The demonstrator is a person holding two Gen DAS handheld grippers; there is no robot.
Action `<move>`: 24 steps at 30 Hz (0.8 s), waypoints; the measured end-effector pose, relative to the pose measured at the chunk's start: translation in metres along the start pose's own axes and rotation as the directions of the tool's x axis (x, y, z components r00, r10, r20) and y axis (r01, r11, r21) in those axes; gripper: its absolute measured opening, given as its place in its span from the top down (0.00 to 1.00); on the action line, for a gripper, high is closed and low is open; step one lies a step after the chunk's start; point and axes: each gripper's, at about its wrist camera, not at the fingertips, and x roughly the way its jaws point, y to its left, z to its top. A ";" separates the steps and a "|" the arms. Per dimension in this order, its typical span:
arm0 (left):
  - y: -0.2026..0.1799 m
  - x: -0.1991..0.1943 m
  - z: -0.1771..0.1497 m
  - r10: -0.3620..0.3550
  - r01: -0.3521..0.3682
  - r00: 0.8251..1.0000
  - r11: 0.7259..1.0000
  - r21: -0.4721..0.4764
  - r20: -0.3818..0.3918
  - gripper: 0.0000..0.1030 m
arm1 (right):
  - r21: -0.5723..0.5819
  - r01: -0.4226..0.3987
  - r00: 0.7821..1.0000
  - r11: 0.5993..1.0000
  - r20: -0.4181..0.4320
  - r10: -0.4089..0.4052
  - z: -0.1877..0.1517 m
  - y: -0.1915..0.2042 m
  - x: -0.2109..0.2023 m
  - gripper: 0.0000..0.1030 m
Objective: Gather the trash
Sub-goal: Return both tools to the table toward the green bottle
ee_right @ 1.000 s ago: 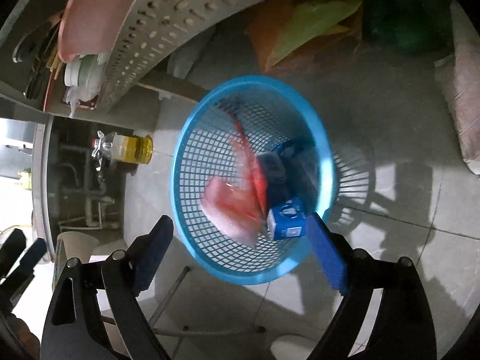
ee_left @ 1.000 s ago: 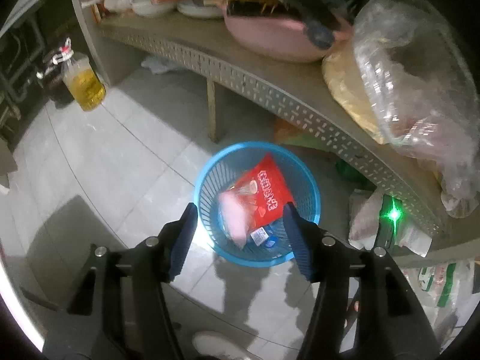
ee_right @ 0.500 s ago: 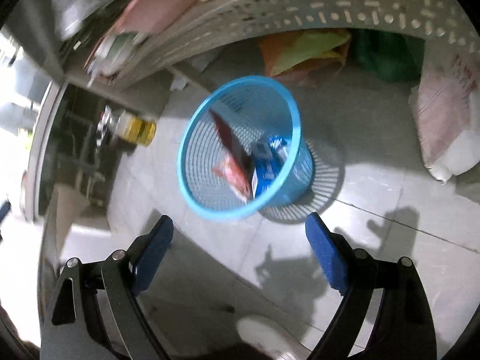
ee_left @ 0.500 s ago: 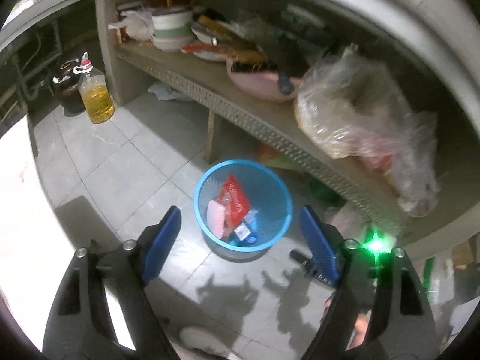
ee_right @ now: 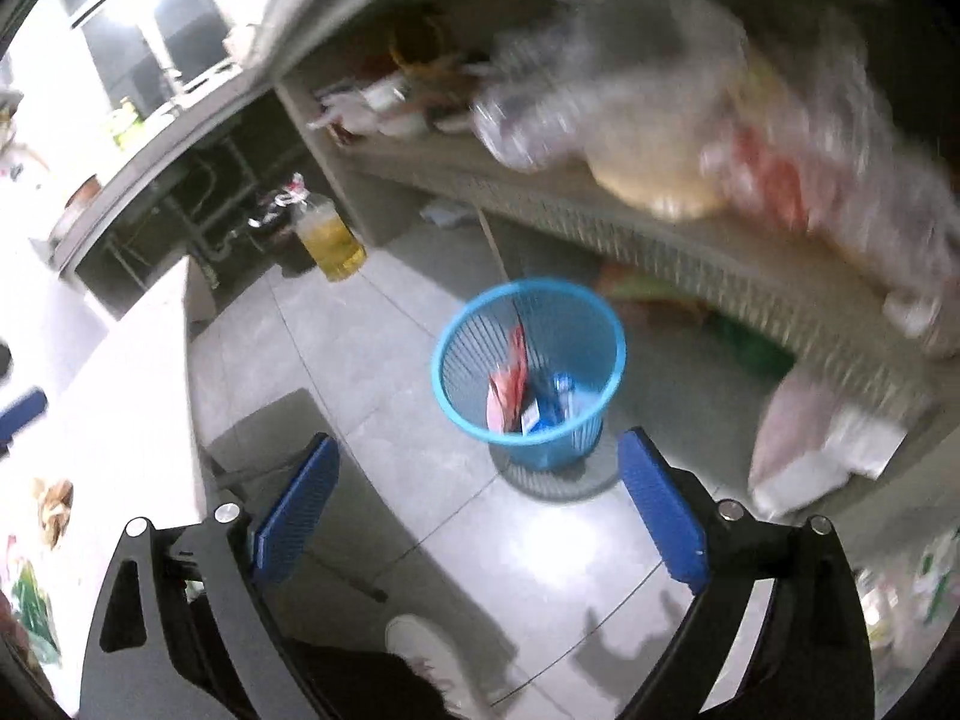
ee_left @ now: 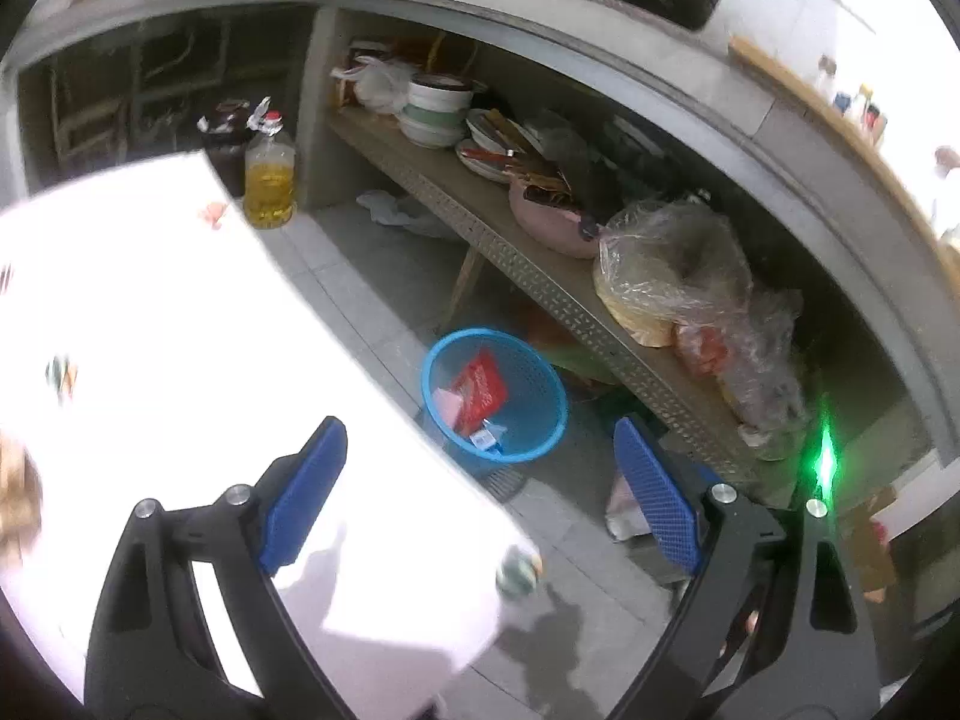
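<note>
A blue mesh basket [ee_left: 543, 381] [ee_right: 591, 315] stands on the grey tiled floor beside a low shelf. Inside it lie a red snack wrapper [ee_left: 479, 387] [ee_right: 510, 381], a pink wrapper and a small blue and white carton [ee_right: 543, 414]. My left gripper [ee_left: 480, 501] hangs high above and back from the basket, its jaws still opening with nothing between them. My right gripper [ee_right: 477, 501] is also far above the floor, its jaws opening wide and empty. Small scraps [ee_right: 54, 504] lie on the white tabletop [ee_left: 180, 360] at the left.
A perforated shelf [ee_left: 540, 276] holds bowls, a pink pan and clear plastic bags [ee_left: 678, 264]. A bottle of yellow oil [ee_left: 270, 183] [ee_right: 330, 237] stands on the floor at the back. Bags lie under the shelf at right [ee_right: 804, 450]. A person's white shoe [ee_right: 426, 648] is below.
Both grippers rose and pulled back from the basket, which looks much smaller now. The left jaws spread wider. The white tabletop has come into view at the left.
</note>
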 end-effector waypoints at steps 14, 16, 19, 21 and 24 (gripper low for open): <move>0.057 -0.097 -0.077 0.110 -0.096 0.988 0.987 -0.133 0.109 0.08 | -0.371 0.158 0.985 0.915 0.123 -0.120 -0.007 0.126 -0.068 0.06; 0.067 -0.106 -0.088 0.119 -0.100 0.987 0.980 -0.170 0.107 0.08 | -0.439 0.146 0.987 0.887 0.130 -0.098 -0.012 0.146 -0.073 0.06; 0.082 -0.119 -0.104 0.113 -0.085 0.987 0.971 -0.223 0.113 0.08 | -0.474 0.070 0.994 0.878 0.108 -0.021 -0.016 0.166 -0.079 0.06; 0.088 -0.125 -0.110 0.111 -0.077 0.986 0.966 -0.245 0.127 0.08 | -0.487 0.014 0.996 0.873 0.085 0.031 -0.017 0.177 -0.081 0.06; 0.096 -0.137 -0.119 0.123 -0.077 0.977 0.964 -0.255 0.172 0.08 | -0.490 -0.080 0.992 0.868 0.047 0.118 -0.017 0.194 -0.084 0.06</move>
